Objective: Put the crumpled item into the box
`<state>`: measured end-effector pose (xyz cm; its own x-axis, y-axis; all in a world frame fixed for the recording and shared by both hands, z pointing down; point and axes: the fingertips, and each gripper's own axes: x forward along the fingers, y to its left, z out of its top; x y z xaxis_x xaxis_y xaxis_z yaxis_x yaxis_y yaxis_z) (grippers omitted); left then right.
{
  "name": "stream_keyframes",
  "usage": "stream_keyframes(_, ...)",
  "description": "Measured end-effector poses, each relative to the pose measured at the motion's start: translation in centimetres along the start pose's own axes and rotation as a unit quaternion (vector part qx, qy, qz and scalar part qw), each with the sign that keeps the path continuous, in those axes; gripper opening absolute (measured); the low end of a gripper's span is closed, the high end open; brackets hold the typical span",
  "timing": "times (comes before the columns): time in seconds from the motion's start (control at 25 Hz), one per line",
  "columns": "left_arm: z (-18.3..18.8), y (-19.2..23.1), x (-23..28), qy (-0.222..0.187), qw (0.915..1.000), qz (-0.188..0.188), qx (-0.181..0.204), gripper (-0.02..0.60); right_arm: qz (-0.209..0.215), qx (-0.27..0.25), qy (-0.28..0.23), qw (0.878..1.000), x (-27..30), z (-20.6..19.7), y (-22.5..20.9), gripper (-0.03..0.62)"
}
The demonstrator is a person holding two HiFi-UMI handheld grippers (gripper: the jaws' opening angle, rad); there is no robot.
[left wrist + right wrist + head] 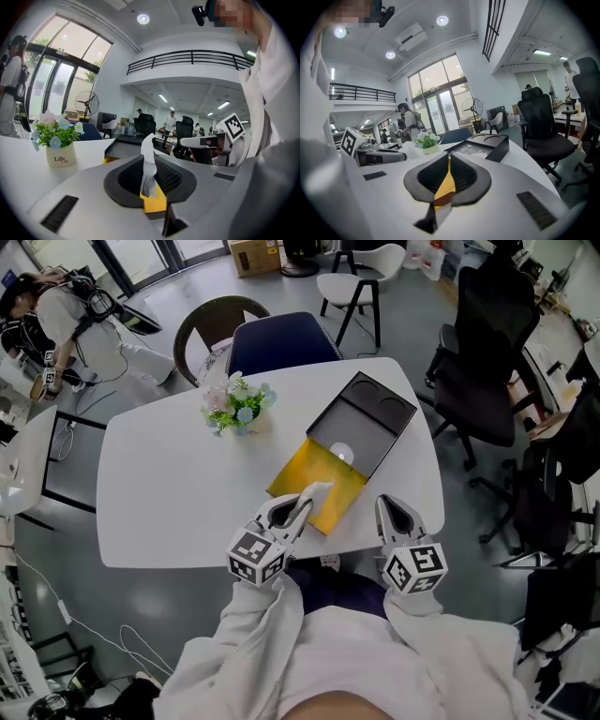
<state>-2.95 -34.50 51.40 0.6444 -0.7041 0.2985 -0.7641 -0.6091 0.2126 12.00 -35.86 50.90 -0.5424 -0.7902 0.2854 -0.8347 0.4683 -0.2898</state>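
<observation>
A crumpled white item (pixel 314 491) sticks up between the pads of my left gripper (pixel 298 508), which is shut on it at the table's near edge, over the yellow flap (pixel 323 476) of the box. In the left gripper view the item (pixel 148 161) stands upright in the left gripper (pixel 149 177). The black box (pixel 364 413) lies open in the middle right of the table, with something white (pixel 343 454) inside. My right gripper (pixel 395 512) hovers just right of the flap, shut with nothing in it; the right gripper view shows its jaws (pixel 447 172) closed and the box (pixel 487 143) ahead.
A small pot of flowers (pixel 236 407) stands on the white table (pixel 169 493) left of the box. A blue chair (pixel 279 341) is at the far side, black office chairs (pixel 478 371) are to the right, and a person (pixel 56 324) stands far left.
</observation>
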Motion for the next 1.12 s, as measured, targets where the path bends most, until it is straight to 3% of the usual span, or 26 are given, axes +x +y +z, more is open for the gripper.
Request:
stream_keyframes(0.36,-2.0,0.8,2.8,0.051,0.9970,-0.029,-0.049,0.060,-0.018,0.014,0.007,1.000,-0.4,-0.8,-0.5,0.038)
stream_keyframes(0.76,-3.9,1.6,5.7,0.122,0.9880,-0.079,-0.053,0.060,-0.017,0.012,0.015,1.000,0.9,-1.2,0.3,0.038)
stream_keyframes(1.12,-5.8,1.6,7.9,0.193,0.9734,-0.117,-0.042,0.060,-0.023,0.014,0.021,0.999,1.3,-1.6,0.3,0.038)
